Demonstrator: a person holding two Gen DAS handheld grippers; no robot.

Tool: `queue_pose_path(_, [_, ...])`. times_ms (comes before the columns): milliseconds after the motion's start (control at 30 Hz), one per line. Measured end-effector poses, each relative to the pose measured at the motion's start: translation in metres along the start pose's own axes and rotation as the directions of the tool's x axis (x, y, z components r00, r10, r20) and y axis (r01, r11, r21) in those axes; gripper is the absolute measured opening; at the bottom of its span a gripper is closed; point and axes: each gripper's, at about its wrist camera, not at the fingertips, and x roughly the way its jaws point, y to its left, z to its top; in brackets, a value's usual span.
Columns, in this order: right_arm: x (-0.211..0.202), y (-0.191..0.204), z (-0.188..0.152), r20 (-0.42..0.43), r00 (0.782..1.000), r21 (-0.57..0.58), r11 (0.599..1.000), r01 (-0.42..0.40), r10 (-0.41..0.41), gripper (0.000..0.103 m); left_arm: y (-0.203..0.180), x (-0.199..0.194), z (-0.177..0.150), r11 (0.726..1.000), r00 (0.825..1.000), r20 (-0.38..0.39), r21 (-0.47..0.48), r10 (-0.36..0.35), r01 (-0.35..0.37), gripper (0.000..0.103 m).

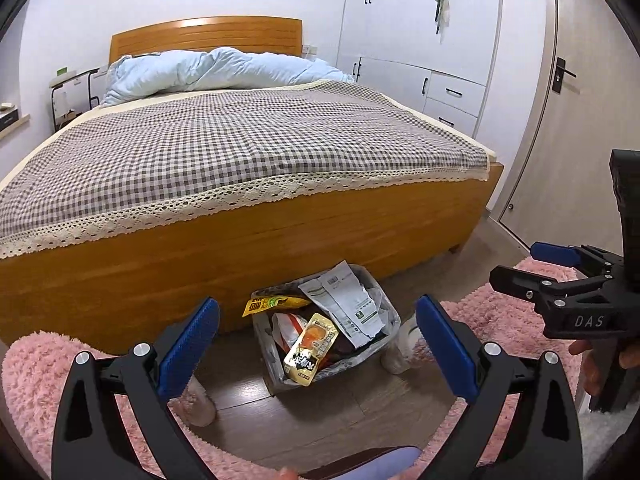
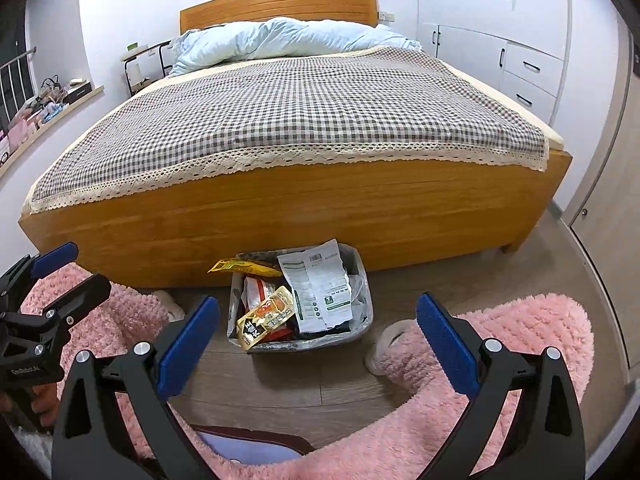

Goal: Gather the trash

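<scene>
Blue-padded fingers of left gripper and right gripper are spread apart, empty; wrapper-filled trash bin sits low centre, against wooden bed.

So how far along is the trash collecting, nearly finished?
It looks close to finished. The bin at the foot of the bed already holds several wrappers, piled to the rim. Nothing is in hand: the left gripper and right gripper are both open and hold nothing. No loose trash shows on the bed or the floor in view.
</scene>
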Motion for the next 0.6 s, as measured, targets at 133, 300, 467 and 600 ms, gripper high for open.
queue_pose_path(133, [0.0006,0.0019,-0.0005,-0.002,1.000,-0.004,1.000,-0.002,0.002,0.095,-0.0004,0.0001,-0.0004,1.000,1.000,0.000,-0.001,-0.003,0.003,0.095])
queue_pose_path(300, [0.0015,0.0026,-0.0005,-0.002,1.000,-0.007,1.000,-0.002,0.002,0.095,-0.0003,-0.0002,-0.0008,1.000,1.000,0.000,-0.002,-0.006,0.006,0.095])
queue_pose_path(467, [0.0011,0.0026,-0.0008,-0.002,1.000,-0.007,1.000,-0.002,0.002,0.095,-0.0003,-0.0012,-0.0009,1.000,1.000,0.004,-0.001,-0.012,0.012,0.095])
queue_pose_path(600, [0.0011,0.0025,-0.0007,-0.001,1.000,-0.009,1.000,-0.002,0.002,0.095,-0.0005,-0.0011,-0.0006,1.000,1.000,0.005,0.001,-0.013,0.013,0.095])
